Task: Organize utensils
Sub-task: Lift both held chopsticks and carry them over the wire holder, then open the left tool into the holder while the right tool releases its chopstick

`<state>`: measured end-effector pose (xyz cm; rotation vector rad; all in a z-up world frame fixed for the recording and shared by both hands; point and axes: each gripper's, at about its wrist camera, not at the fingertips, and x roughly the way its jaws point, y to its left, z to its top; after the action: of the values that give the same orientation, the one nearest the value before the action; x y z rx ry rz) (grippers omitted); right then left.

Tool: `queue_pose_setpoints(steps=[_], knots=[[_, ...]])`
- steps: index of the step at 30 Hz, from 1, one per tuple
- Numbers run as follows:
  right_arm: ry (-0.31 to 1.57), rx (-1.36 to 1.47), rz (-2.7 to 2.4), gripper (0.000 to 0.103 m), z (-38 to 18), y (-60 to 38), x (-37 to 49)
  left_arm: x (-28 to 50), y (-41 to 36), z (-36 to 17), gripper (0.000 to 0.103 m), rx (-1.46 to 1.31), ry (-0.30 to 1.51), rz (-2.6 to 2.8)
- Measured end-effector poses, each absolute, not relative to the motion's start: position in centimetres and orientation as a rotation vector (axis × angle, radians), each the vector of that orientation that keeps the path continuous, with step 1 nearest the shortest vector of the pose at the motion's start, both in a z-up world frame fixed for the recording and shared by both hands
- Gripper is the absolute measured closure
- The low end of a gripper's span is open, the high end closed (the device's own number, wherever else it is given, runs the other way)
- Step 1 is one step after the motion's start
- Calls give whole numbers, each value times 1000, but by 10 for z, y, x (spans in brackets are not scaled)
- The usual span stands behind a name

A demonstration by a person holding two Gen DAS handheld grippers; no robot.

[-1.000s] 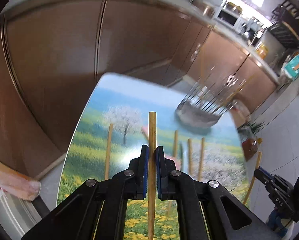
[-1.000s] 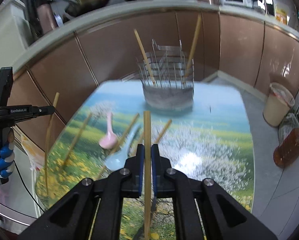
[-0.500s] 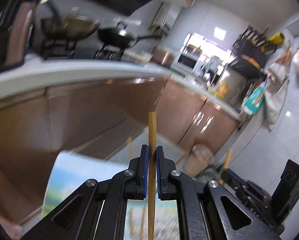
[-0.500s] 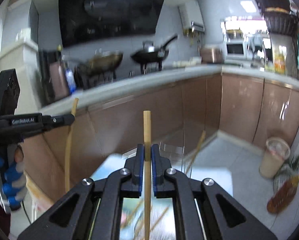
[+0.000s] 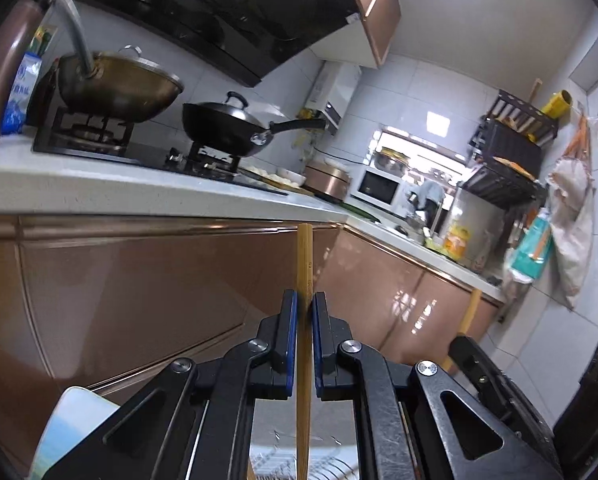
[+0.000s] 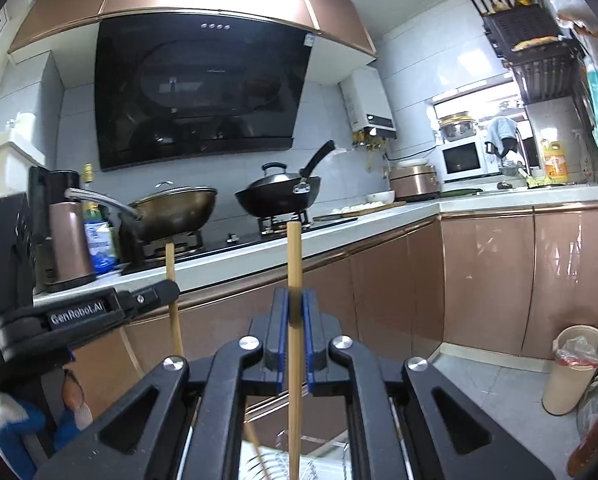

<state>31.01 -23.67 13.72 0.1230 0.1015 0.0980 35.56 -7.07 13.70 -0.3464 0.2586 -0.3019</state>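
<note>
My left gripper (image 5: 304, 300) is shut on a bamboo chopstick (image 5: 304, 264) that stands upright between its blue pads. My right gripper (image 6: 294, 298) is shut on a second bamboo chopstick (image 6: 293, 256), also upright. Both are raised and point about level at the kitchen counter. In the right wrist view the left gripper (image 6: 155, 298) shows at the left with its chopstick (image 6: 171, 276) sticking up. In the left wrist view the right gripper's body (image 5: 495, 376) and its chopstick (image 5: 469, 312) show at lower right. The wire utensil rack (image 6: 283, 464) is just visible below, between the fingers.
A corner of the landscape-print table (image 5: 65, 424) shows at lower left. Ahead runs a white counter (image 6: 379, 216) over copper cabinets (image 6: 487, 280), with two woks on the stove. A bin (image 6: 575, 368) stands on the floor at right.
Both grippers rose and tilted up from the table to about level. The table, spoons and loose chopsticks dropped out of view. Each chopstick stayed clamped.
</note>
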Motion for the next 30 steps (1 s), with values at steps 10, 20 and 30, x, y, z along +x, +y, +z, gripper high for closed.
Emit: queue_pose_setpoints(steps=[10,20,30], knots=[[108,118,-20,97,60,-240,328,378,-105,58,96,-255,251,-157],[193,122,-78,96,22,-242,322,376,-105,28,96,-190,279,-67],[244,143,-105,95,17,-247,302,366,-102,24,68,-160,342,-60]])
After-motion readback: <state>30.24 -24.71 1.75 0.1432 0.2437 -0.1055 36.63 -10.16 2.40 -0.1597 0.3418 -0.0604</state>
